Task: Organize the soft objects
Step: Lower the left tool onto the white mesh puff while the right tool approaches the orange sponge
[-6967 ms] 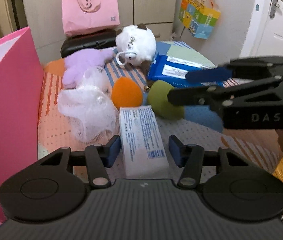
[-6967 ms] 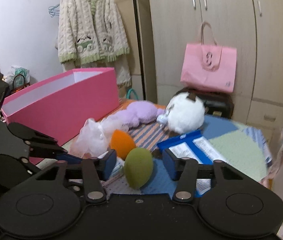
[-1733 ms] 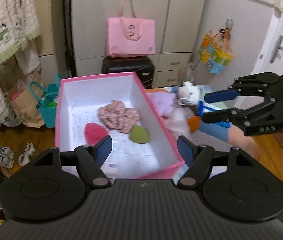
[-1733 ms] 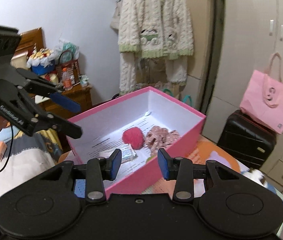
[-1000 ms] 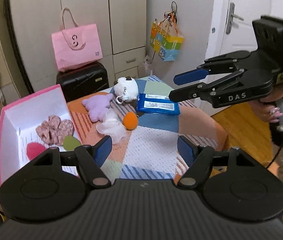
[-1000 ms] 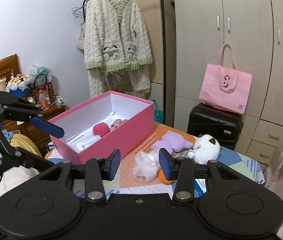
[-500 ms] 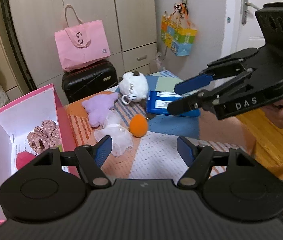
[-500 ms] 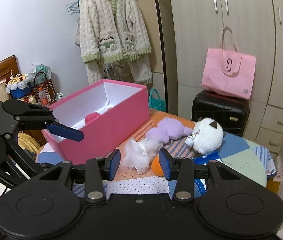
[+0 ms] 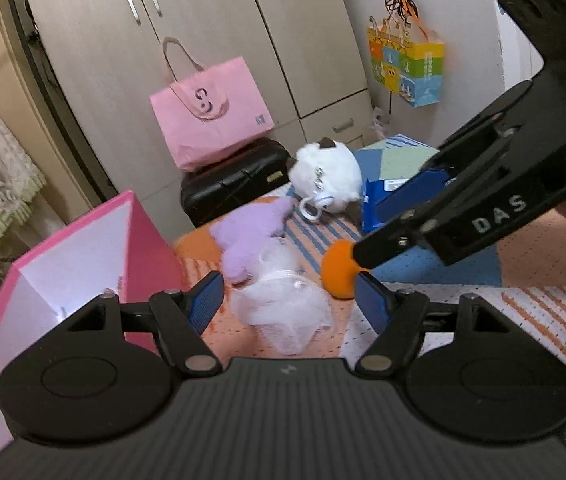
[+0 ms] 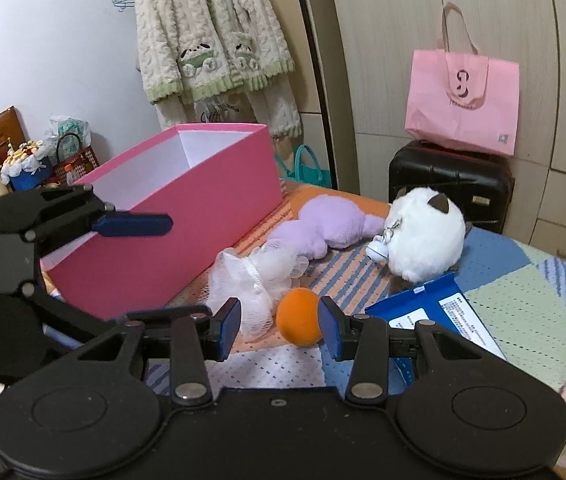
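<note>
On the left stands the big pink cardboard box [image 10: 187,216] with its open top, and the left gripper [image 9: 287,300] floats in front of it with its two blue fingers spread wide and nothing between them, just above the white fluffy net puff [image 9: 283,312]. Next to the puff sits the soft round orange ball [image 10: 299,316], and the right gripper [image 10: 279,328] has its fingers spread on both sides of the ball, close but not squeezing it. Behind them on the patchwork cloth [image 10: 523,308] lie the purple plush toy [image 10: 331,224] and the round white plush animal [image 10: 423,236], which touch each other, and the flat blue packet [image 10: 435,312] is on the right.
</note>
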